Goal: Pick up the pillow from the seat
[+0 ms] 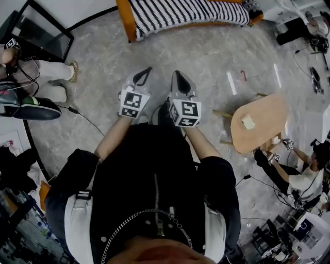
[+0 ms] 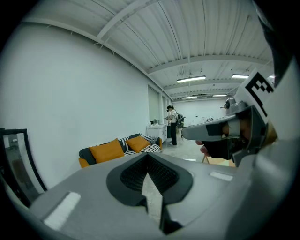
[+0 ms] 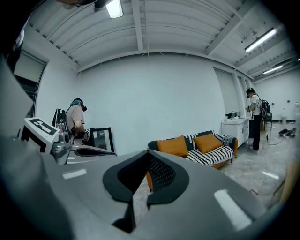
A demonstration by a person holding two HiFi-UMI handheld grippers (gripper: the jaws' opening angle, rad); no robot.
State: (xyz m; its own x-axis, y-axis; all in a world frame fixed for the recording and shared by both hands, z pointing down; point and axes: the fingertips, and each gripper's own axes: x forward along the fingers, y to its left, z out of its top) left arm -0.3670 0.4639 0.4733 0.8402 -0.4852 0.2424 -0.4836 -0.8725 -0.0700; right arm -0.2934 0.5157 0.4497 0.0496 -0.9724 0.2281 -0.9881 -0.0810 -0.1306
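Two orange pillows (image 2: 107, 151) (image 2: 137, 142) lean on the back of a black-and-white striped sofa (image 2: 151, 148) against the far wall. The right gripper view shows the same pillows (image 3: 172, 146) (image 3: 207, 141) on that sofa (image 3: 220, 153). In the head view only the striped seat (image 1: 180, 13) shows, at the top edge. My left gripper (image 1: 146, 73) and right gripper (image 1: 178, 77) are held side by side in front of my chest, pointing at the sofa from several steps away. Both are shut with nothing between the jaws (image 2: 150, 164) (image 3: 149, 161).
A round wooden table (image 1: 258, 121) stands to my right, with a person (image 1: 304, 178) sitting on the floor beside it. Another person (image 1: 31, 77) is at the left near a black-framed panel (image 1: 36, 31). Someone (image 2: 171, 124) stands by a white cabinet (image 2: 157, 131) past the sofa.
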